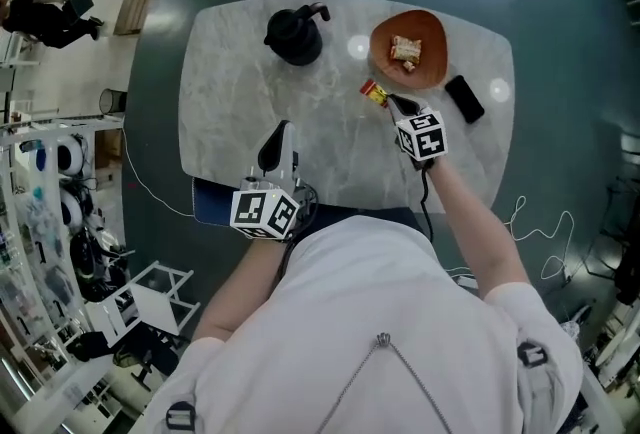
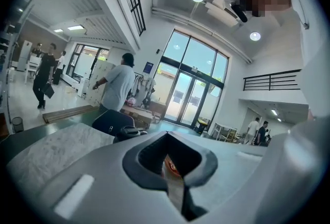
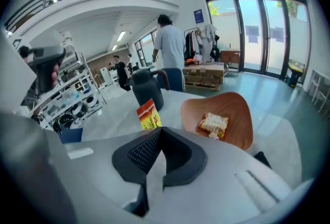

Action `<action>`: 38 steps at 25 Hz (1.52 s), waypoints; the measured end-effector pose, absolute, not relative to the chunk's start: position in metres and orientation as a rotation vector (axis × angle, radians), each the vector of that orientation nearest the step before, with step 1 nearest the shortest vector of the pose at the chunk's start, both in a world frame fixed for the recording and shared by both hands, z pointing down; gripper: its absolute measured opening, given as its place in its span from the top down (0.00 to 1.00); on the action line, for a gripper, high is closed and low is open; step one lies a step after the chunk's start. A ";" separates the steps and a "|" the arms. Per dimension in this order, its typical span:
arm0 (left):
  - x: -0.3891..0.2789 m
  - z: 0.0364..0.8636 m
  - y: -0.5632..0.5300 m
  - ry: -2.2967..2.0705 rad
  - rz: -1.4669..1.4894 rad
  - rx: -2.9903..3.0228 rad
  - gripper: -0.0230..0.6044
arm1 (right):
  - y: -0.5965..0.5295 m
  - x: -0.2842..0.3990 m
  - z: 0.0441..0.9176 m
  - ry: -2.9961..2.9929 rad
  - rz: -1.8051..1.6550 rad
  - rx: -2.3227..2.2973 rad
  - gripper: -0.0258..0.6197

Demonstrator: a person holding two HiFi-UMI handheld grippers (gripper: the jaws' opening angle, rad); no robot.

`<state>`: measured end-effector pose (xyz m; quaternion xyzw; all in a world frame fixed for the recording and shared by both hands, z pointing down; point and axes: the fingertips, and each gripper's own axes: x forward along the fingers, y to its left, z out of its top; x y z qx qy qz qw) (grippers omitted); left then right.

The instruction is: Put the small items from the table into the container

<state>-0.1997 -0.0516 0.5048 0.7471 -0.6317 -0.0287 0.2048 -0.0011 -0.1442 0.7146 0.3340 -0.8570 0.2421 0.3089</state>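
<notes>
Packet (image 3: 148, 114): flat, glossy, yellow-red, pinched at the right gripper (image 3: 158, 131) jaw tips.
Bowl (image 3: 238, 112): smooth orange teardrop, beyond the jaws, to their right.
Left gripper (image 2: 166, 138): jaws pressed together.

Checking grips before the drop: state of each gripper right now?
Left gripper: closed, empty.
Right gripper: closed on packet.
</notes>
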 end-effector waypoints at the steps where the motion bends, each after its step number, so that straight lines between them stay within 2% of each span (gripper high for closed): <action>1: -0.195 0.500 -0.053 -1.747 -0.086 2.110 0.96 | -0.145 0.001 0.690 -2.295 0.629 0.928 0.92; 8: -0.156 0.471 -0.068 -1.622 -0.130 2.289 0.96 | -0.133 0.035 0.544 -2.485 0.564 1.229 0.92; 13: -0.115 0.447 -0.074 -1.527 -0.191 2.389 0.96 | -0.110 0.075 0.486 -2.547 0.602 1.433 0.92; 25: -0.070 0.432 -0.070 -1.398 -0.225 2.429 0.96 | -0.085 0.125 0.462 -2.536 0.644 1.627 0.92; 38: -0.073 0.429 -0.080 -1.434 -0.236 2.414 0.96 | -0.096 0.131 0.472 -2.491 0.672 1.612 0.92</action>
